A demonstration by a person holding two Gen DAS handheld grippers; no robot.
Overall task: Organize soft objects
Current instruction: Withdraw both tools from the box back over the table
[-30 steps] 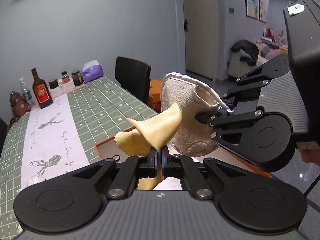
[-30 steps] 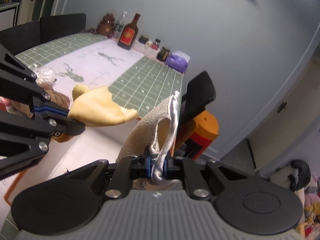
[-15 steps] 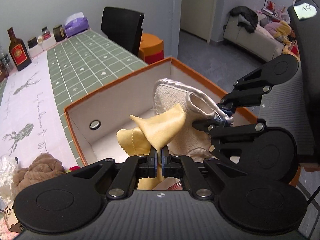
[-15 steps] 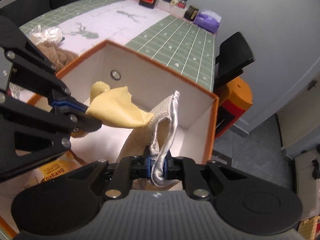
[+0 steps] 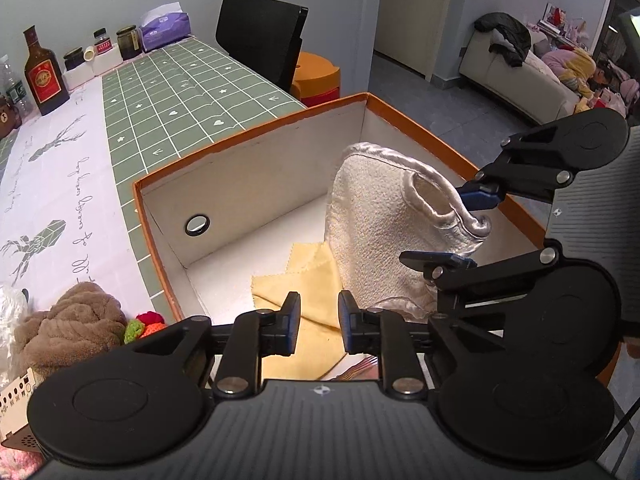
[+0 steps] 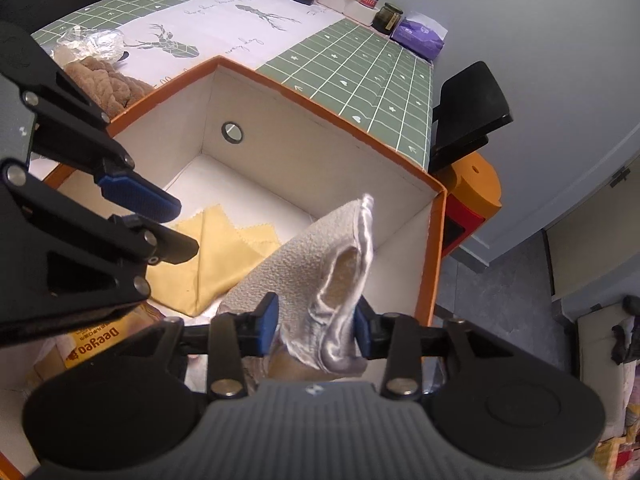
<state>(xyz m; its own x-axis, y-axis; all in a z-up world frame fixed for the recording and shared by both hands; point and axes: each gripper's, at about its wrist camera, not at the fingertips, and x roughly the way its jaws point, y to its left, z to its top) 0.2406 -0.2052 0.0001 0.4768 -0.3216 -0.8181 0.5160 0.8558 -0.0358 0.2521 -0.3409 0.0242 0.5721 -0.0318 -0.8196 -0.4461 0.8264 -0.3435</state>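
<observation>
Left tongs [image 5: 319,322]: mine, jaws parted to a moderate gap, nothing between them. A second ago they were pinched on the yellow cloth [image 5: 298,280]; half a second ago, the same. Now the cloth lies loose on the box floor, just past the fingertips at 12 o'clock. Entry: cloth delivered, released.

Right tongs [image 6: 316,324]: mine, jaws spread wide. A moment ago they were clamped on the mitt's satin trim; now the mitt [image 6: 320,276] stands between the pads, its silver edge brushing the right pad. I cannot tell whether any grip remains; I judge it let go or nearly so, slumping on its own weight. In the left view the mitt [image 5: 384,232] sits at 1 o'clock from my left tongs, its base on the box floor, touching the cloth's edge.

Meaning for the task: two soft items are now lodged in the box; both tongs are about free for the next pick.

Box [image 5: 248,152]: orange outside, white inside, open top, round hole in one wall. Contents: cloth, flat and folded; mitt, upright and leaning; near my side, a printed packet [image 6: 94,344], partly hidden.

Table [image 5: 180,80]: outside the box at 9 o'clock in the left view, a brown knitted bundle [image 5: 68,320] and a small red-and-green knit piece [image 5: 144,322], not yet stowed.
</observation>
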